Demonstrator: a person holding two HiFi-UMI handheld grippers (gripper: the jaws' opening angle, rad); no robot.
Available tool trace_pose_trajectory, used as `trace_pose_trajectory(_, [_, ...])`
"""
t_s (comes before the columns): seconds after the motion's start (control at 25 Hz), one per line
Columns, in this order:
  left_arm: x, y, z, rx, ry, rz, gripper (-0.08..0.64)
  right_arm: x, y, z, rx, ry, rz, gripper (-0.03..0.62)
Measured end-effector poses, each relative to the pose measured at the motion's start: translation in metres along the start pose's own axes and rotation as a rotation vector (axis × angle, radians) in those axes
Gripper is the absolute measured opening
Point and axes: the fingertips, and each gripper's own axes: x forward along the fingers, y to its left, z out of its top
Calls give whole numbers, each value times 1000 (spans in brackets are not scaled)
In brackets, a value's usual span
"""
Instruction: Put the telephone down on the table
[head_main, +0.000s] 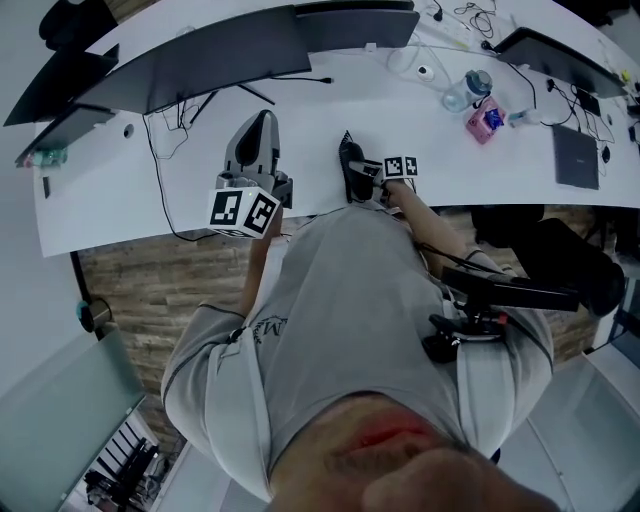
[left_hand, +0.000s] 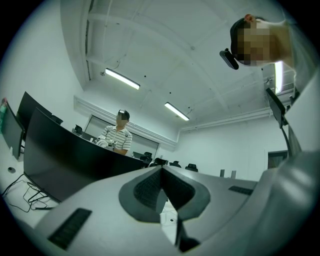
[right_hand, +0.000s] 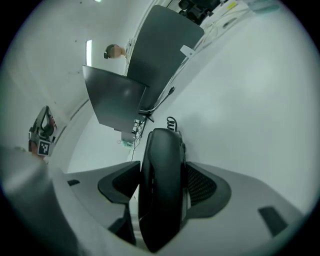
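The right gripper (right_hand: 161, 192) has its 2 jaws clamped on the telephone (right_hand: 161, 150), a black handset that stands on edge between the pads and fills the gap. A bit of coiled cord (right_hand: 171, 121) shows at its far end, at 12 o'clock from the jaws.

In the head view the handset (head_main: 349, 160) sits over the near edge of the white table (head_main: 330, 110), at 12 o'clock from the person's chest. I cannot tell whether it is touching the table or hanging just above it.

The left gripper (left_hand: 161, 170) is closed, its jaw tips meeting with nothing between them, and it points up toward the ceiling. It is at 9 o'clock from the right gripper, near it but apart, and takes no part in the hold.

The bare stretch of table ahead of the handset looks free. A water bottle (head_main: 468, 90) stands well off at 2 o'clock and a dark monitor (head_main: 200, 60) at 10 o'clock.

The step in hand looks like the set-down, with the handset held and not yet released. The next move calls for lowering it onto its long side on the bare table, then spreading the right jaws and drawing back without dragging the cord.
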Motion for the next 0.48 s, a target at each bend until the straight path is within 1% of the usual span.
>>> trace_pose_trajectory(0.08, [0,1,0,3,4,5,11,5,1,2,22,-6,-11,290])
trace_pose_trajectory(0.16, [-1,4,-1,2,8,13,11,4,-1,2,12,-10,-54,290])
trace_pose_trajectory(0.36, [3,8,-5,-4,13,21,9,-15,-16,6,-80,10,-187,296])
trace_pose_trajectory(0.44, [7,6,-5,-7,12,14,9,-19,-19,10,-90,7,-205,296])
trace_pose_trajectory(0.48, [9,5,-5,-7,11,9,9,-19,-19,10,-83,2,-196,296])
